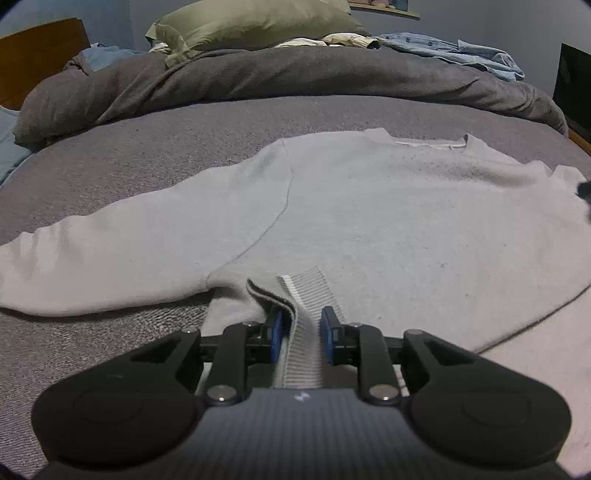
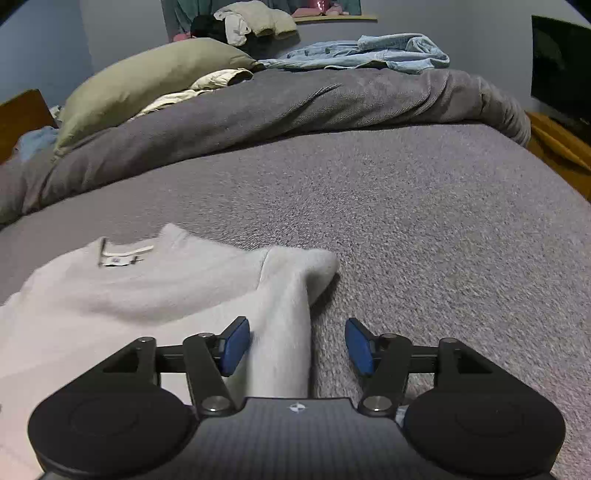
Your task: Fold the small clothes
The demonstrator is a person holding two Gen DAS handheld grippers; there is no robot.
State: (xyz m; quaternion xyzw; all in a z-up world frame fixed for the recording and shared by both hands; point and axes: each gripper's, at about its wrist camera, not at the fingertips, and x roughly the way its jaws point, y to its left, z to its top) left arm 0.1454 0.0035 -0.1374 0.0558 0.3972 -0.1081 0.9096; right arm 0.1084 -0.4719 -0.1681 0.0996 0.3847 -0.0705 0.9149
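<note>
Bed with grey knit cover (image 2: 424, 206): this is the work surface, near half kept bare so the garment can lie flat. Rolled-back dark grey duvet (image 1: 295, 77) is bunched along the far side, with an olive green pillow (image 1: 255, 22) and a crumpled light blue denim shirt (image 2: 369, 51) on top of it, presumably pushed there to keep the folding area free.

Pale grey knit sweater (image 1: 369, 206): spread flat on the near half of the bed, neck opening and label towards the far side, left sleeve (image 1: 92, 258) out flat to the left. The right sleeve (image 2: 288, 306) is doubled over near the shoulder and runs back towards the near edge, so a sleeve-in fold looks started on that side.

Left gripper (image 1: 303, 332): narrow, blue pads closed on the ribbed hem band (image 1: 310, 291) at the near left corner of the sweater. Hem is lifted and creased there, likely to pin or carry that corner. Contact on the right pad is hard to confirm from this angle.

Right gripper (image 2: 295, 347): wide, straddling the right sleeve; pads clear of the cloth, nothing gripped. Reads as released, or lined up to regrasp.
</note>
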